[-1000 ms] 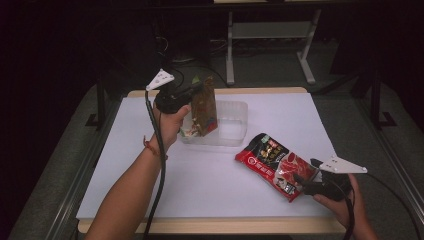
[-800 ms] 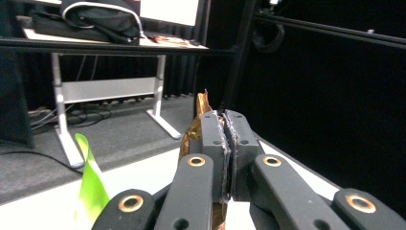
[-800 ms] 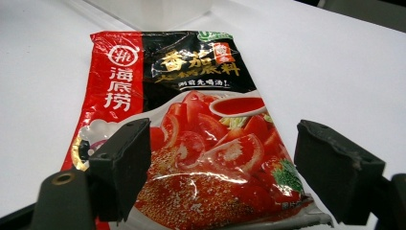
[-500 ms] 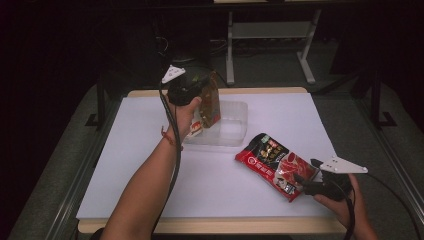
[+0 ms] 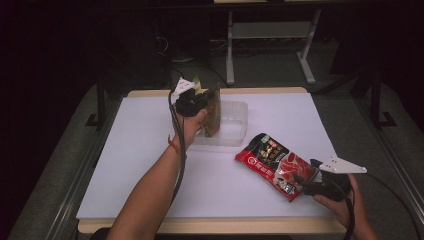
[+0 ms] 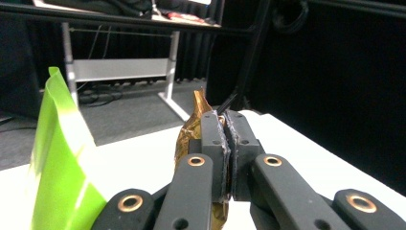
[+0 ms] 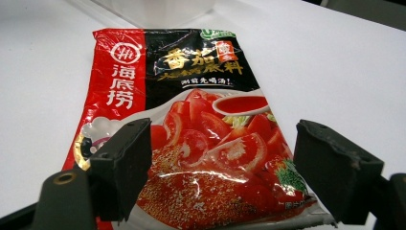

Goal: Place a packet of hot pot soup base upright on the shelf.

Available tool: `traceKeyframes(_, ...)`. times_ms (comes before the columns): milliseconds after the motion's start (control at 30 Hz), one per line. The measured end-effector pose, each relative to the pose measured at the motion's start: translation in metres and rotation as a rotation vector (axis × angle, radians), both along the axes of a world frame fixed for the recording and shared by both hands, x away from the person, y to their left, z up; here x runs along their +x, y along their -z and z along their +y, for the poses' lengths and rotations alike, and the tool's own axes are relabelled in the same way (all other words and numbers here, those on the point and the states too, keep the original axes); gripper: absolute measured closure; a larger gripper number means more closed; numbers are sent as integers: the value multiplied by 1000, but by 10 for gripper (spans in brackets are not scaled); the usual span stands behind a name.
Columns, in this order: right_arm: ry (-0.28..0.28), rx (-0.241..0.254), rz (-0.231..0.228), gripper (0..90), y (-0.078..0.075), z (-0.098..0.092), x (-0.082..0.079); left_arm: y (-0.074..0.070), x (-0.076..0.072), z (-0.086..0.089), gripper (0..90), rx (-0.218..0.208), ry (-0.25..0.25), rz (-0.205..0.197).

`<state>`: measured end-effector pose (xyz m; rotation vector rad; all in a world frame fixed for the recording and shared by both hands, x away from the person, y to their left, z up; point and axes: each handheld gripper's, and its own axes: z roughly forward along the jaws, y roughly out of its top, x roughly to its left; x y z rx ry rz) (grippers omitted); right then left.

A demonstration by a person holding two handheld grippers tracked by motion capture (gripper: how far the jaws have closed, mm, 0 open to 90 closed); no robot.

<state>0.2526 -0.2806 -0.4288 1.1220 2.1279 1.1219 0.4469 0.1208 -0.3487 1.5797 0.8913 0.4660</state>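
Since a second ago the left gripper (image 5: 200, 100) has carried its golden-brown packet (image 5: 212, 114) down and toward the clear plastic tray (image 5: 235, 125), while the right gripper (image 5: 312, 181) has kept its place at the red soup-base packet (image 5: 275, 164).

Nearest the person, at about 4 o'clock on the white table (image 5: 125, 165), the right gripper rests at the near end of the red tomato soup-base packet. Seen from the right gripper view, its two black jaws stand wide apart on either side of the packet (image 7: 201, 139), with the pads clear of it; the packet lies flat on the table, its printed face up.

Farther off, at about 12 o'clock, the left gripper holds the golden-brown packet upright at the left part of the clear plastic tray, which stands near the far edge of the table. By the left gripper view its jaws are pressed nearly together, pinching the crinkled top edge of that packet (image 6: 191, 129). A bright green packet (image 6: 60, 167) stands just beside it, at 9 o'clock in that view.

Beyond the table, a grey metal frame (image 5: 270, 30) stands on the dark floor.
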Motion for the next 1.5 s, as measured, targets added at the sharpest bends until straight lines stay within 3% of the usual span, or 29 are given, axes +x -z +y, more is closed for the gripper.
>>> traceKeyframes(167, 1, -2, -1, 202, 0, 0, 0, 1, -7, 4, 865, 31, 15, -13)
traceKeyframes(333, 3, 0, -1, 202, -1, 0, 0, 3, -9, 12, 857, 32, 17, -11)
traceKeyframes(400, 2, -1, 1, 202, 0, 0, 0, 5, -11, 16, 852, 13, 25, -4)
traceKeyframes(600, 2, -5, 9, 202, 1, 1, 1, 8, -19, 22, 808, 58, 30, -39)
traceKeyframes(800, 5, -10, 23, 204, 3, 1, 1, 9, -29, 29, 721, 70, 32, -69)
traceKeyframes(900, 0, -12, 25, 204, 3, 1, 1, 10, -35, 32, 662, 101, 29, -80)
traceKeyframes(967, 0, -9, 26, 205, 4, 1, 0, 10, -41, 35, 655, 102, 55, -84)
traceKeyframes(1100, 1, -4, 29, 206, 4, 1, 1, 9, -50, 38, 631, 154, 87, -104)
traceKeyframes(1300, -5, -14, 30, 207, 5, 3, 0, 10, -64, 50, 589, 168, 123, -107)
traceKeyframes(1500, -2, -11, 35, 211, 5, 3, 1, 16, -85, 62, 521, 237, 150, -127)
